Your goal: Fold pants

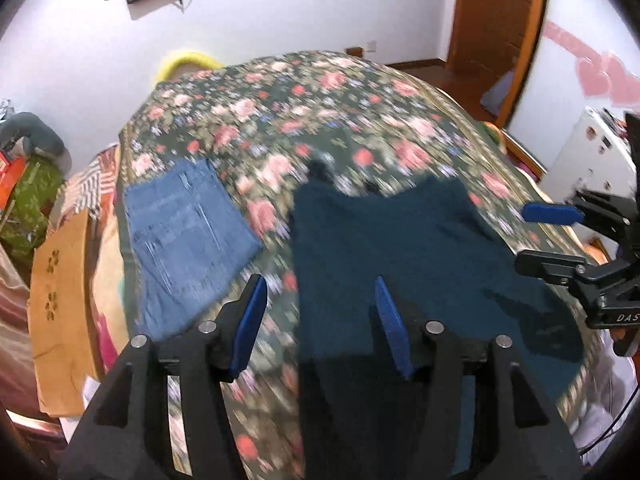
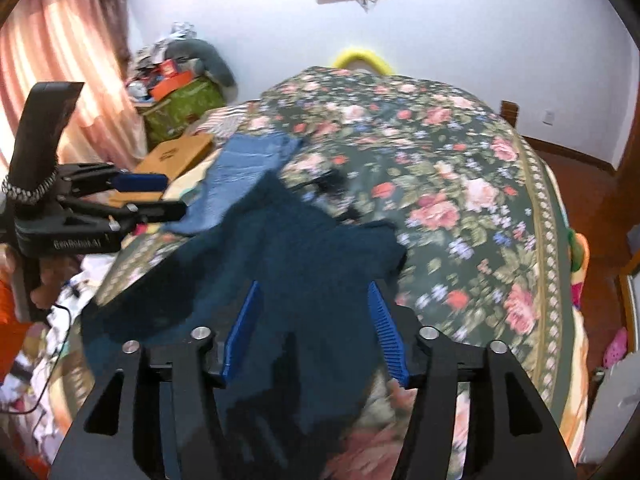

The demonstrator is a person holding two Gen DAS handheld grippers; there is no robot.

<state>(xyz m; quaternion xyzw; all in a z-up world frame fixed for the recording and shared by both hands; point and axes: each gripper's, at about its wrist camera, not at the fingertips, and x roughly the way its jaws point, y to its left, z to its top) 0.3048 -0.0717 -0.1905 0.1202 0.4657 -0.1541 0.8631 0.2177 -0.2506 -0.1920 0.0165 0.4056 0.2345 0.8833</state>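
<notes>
Dark teal pants (image 1: 400, 248) lie spread on the floral bedspread (image 1: 320, 112), partly rumpled, with one part hanging over the near edge; they also show in the right wrist view (image 2: 288, 264). My left gripper (image 1: 320, 292) is open and empty, hovering above the pants' left edge. My right gripper (image 2: 314, 292) is open and empty just above the pants' middle. The right gripper shows at the right of the left wrist view (image 1: 556, 236), and the left gripper at the left of the right wrist view (image 2: 168, 196).
Folded blue jeans (image 1: 188, 224) lie on the bed to the left of the teal pants, seen also in the right wrist view (image 2: 248, 168). A brown cardboard box (image 1: 64, 300) and clutter (image 2: 180, 96) sit beside the bed's left side. A wooden door (image 1: 496, 12) stands beyond.
</notes>
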